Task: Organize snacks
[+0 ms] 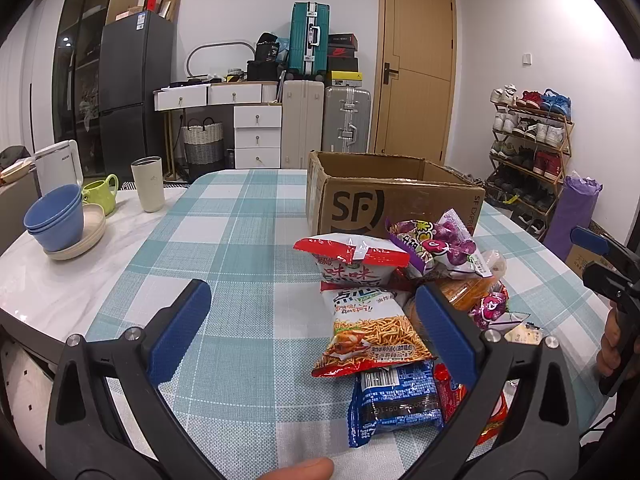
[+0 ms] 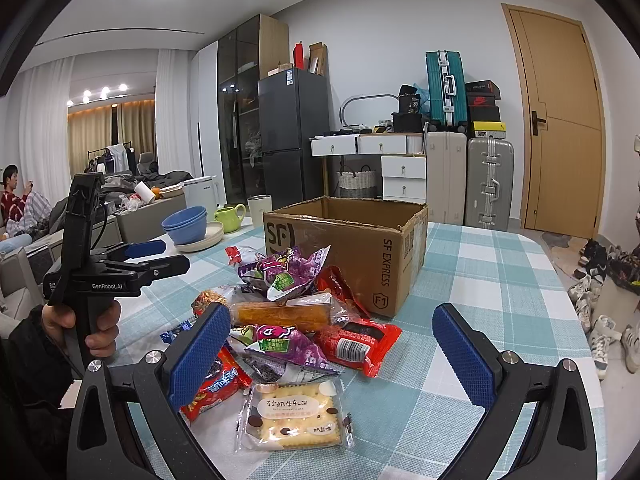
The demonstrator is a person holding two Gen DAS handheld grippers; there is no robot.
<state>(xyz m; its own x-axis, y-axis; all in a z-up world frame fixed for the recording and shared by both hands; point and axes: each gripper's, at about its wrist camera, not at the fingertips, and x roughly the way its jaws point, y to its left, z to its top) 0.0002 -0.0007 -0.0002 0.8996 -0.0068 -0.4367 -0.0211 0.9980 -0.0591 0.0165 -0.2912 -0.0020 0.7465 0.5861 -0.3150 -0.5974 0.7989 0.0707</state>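
Note:
A pile of snack packets lies on the checked tablecloth in front of an open SF cardboard box (image 1: 394, 200), also in the right wrist view (image 2: 360, 240). The pile holds a noodle-snack bag (image 1: 370, 330), a red-topped bag (image 1: 352, 258), purple packets (image 1: 440, 246) (image 2: 288, 266), a blue packet (image 1: 394, 402), an orange cake bar (image 2: 282, 314), a red packet (image 2: 356, 342) and a cracker packet (image 2: 294, 416). My left gripper (image 1: 316, 328) is open and empty, low beside the pile's left side. My right gripper (image 2: 332, 348) is open and empty, just before the cracker packet.
Blue bowls on plates (image 1: 56, 222), a green mug (image 1: 102, 194) and a cream tumbler (image 1: 148, 184) stand on the table's left part. A white kettle (image 1: 58, 166) is behind them. Suitcases, drawers and a shoe rack (image 1: 528, 152) line the walls beyond.

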